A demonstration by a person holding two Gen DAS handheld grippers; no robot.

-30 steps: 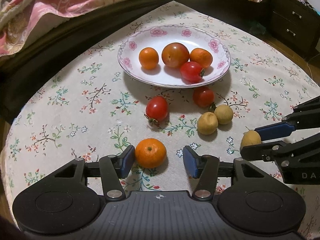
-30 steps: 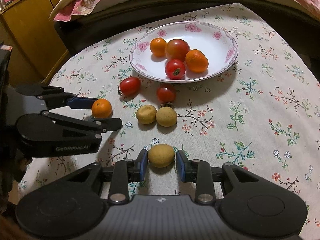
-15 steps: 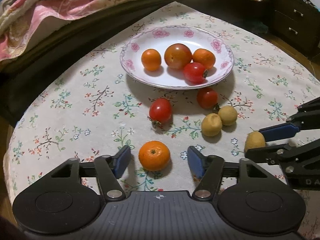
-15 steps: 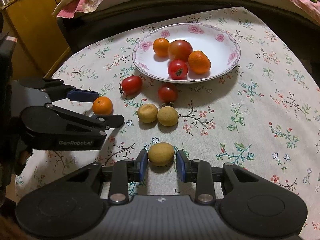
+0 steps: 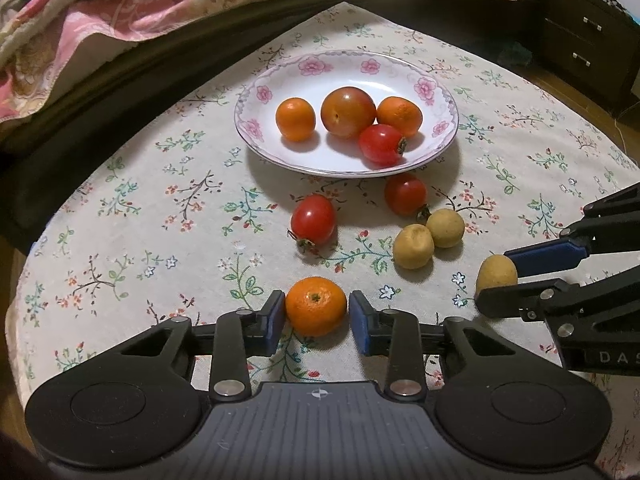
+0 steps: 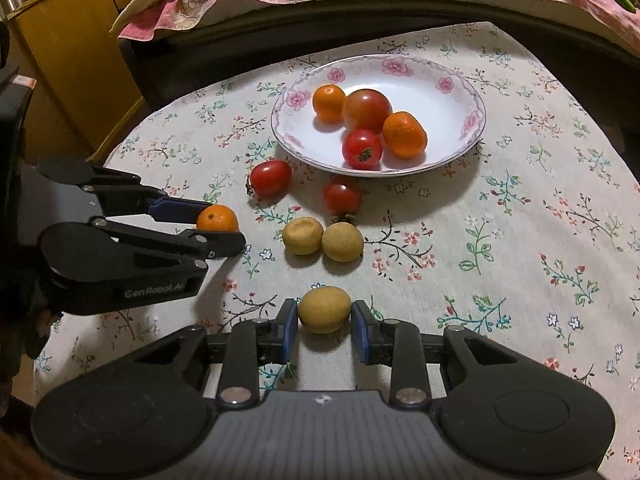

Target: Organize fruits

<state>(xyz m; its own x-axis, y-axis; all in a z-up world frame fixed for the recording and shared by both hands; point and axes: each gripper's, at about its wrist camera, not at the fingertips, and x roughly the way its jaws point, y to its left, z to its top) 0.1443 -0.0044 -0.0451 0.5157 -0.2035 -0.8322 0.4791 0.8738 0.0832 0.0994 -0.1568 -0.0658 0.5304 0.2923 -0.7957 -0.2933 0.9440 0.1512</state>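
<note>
We have two fisheye views, each set low behind a gripper and looking forward along its fingers across the cloth-covered counter toward a bed. The left wrist view sits close over the counter's near left part; the right gripper enters from its right edge. The right wrist view sits equally close, further right; the left gripper enters from its left edge. Both views share the flowered plate at mid distance and the loose fruit between it and the cameras.
</note>
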